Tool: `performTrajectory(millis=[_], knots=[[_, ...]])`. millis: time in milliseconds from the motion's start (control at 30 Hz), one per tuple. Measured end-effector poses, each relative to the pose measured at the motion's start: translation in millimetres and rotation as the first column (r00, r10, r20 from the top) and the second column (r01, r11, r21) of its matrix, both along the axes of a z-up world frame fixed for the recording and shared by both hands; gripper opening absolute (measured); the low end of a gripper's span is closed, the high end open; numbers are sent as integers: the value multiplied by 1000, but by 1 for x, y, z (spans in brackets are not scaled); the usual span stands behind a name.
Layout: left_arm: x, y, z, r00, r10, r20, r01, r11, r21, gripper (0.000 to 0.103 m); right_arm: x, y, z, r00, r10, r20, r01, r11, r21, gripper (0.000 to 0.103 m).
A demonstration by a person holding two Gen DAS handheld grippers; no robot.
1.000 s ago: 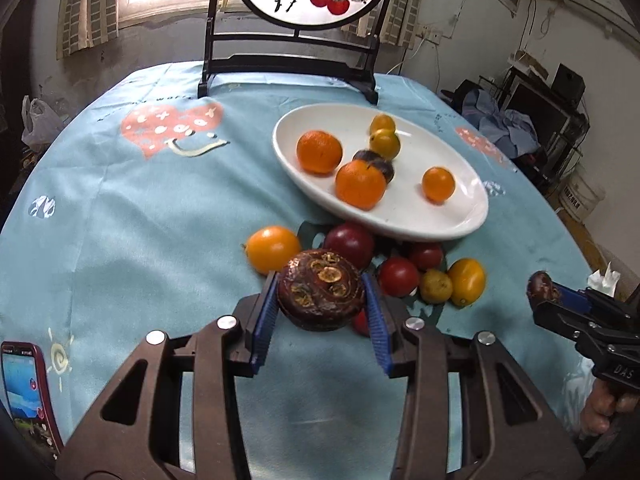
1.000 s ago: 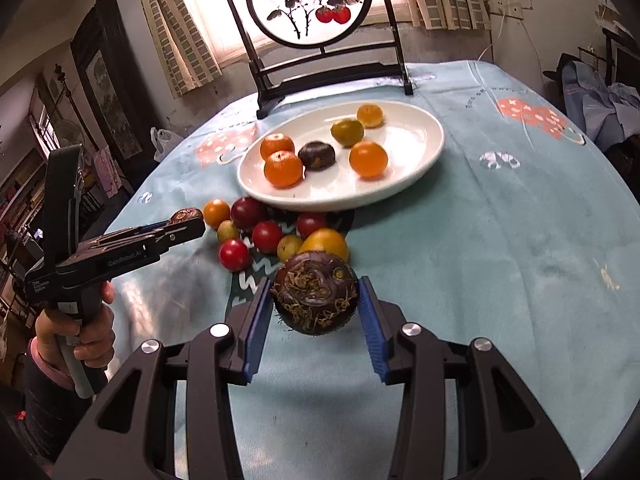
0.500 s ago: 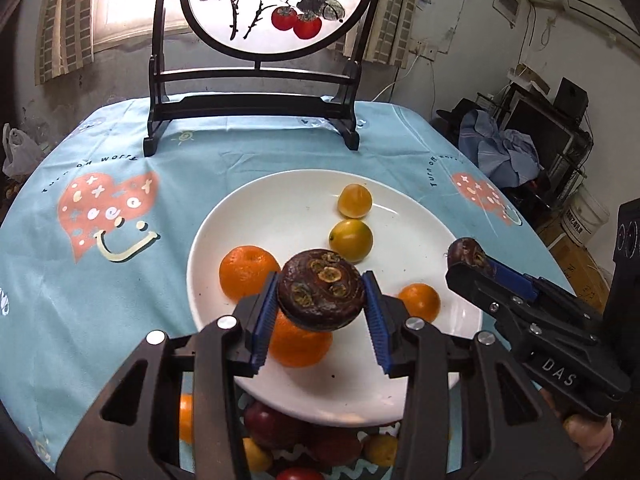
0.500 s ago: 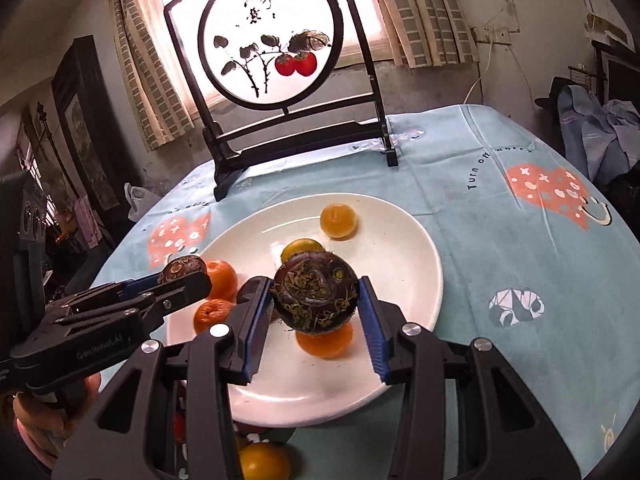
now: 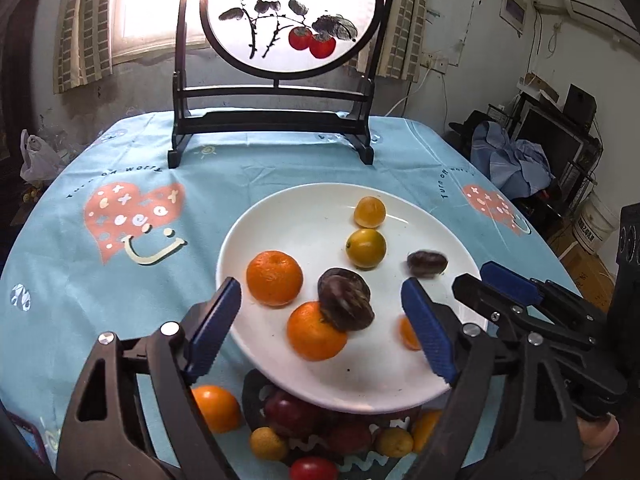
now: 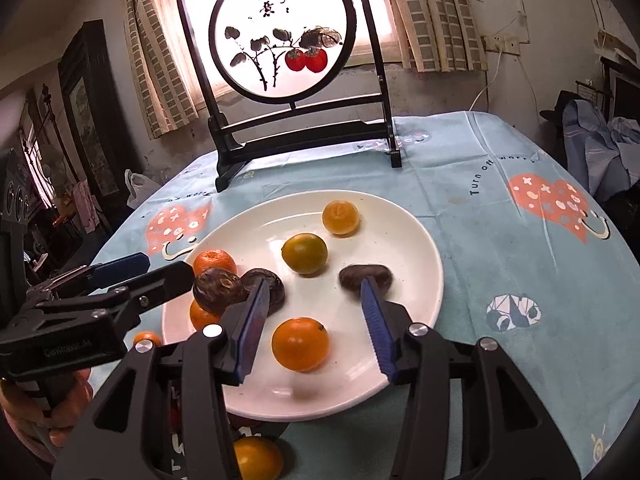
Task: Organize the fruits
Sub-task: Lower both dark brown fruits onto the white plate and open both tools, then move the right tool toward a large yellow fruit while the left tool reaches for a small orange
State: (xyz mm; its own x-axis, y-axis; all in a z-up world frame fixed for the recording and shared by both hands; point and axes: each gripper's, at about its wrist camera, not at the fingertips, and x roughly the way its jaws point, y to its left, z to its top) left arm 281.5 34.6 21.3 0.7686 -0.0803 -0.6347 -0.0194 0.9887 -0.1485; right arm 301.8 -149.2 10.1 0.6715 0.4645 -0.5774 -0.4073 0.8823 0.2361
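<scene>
Resting on the white plate (image 5: 280, 216) at the centre of both views are the dark brown fruits this step concerns: in the left wrist view one (image 5: 345, 298) leans against an orange (image 5: 317, 331) at mid-frame, and a second (image 5: 427, 263), blurred, lies toward the right rim. The right wrist view shows three dark ones: two side by side (image 6: 218, 285) (image 6: 269, 285) at centre left, partly behind the fingers, and one (image 6: 365, 275) right of centre. Oranges and yellow citrus share the plate.

The left gripper (image 5: 322, 330) stands wide open over the plate's near edge, its blue pads well apart and holding nothing. The right gripper (image 6: 316, 312) is likewise spread, empty, its pads flanking an orange (image 6: 300, 344) without touching it.

I judge the step to be release onto the plate, with both tongs free. More fruit waits on the blue tablecloth (image 5: 100, 320) at the bottom of the left view: an orange (image 5: 218, 408), red ones (image 5: 288, 412) and small yellow ones (image 5: 267, 443), partly tucked under the plate's rim. The next move likely calls for drawing both grippers back toward that cluster and closing on single fruits without nudging neighbours or the plate.
</scene>
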Motion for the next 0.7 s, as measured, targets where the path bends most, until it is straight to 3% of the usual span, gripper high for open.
performTrajectory(millis=[200, 367, 467, 700], knots=[[-37, 42, -9, 994, 109, 3, -110, 994, 17, 91, -29, -11, 7, 999, 49, 13, -50, 998, 47, 52], [-58, 82, -30, 978, 197, -73, -200, 979, -41, 91, -51, -9, -6, 992, 117, -42, -117, 993, 20, 52], [-67, 92, -33, 969, 231, -85, -234, 972, -35, 91, -61, -5, -16, 983, 164, -85, -164, 986, 4, 52], [-75, 92, -34, 970, 227, -85, -230, 973, -29, 91, -71, 11, -41, 955, 233, -183, -246, 968, -56, 52]])
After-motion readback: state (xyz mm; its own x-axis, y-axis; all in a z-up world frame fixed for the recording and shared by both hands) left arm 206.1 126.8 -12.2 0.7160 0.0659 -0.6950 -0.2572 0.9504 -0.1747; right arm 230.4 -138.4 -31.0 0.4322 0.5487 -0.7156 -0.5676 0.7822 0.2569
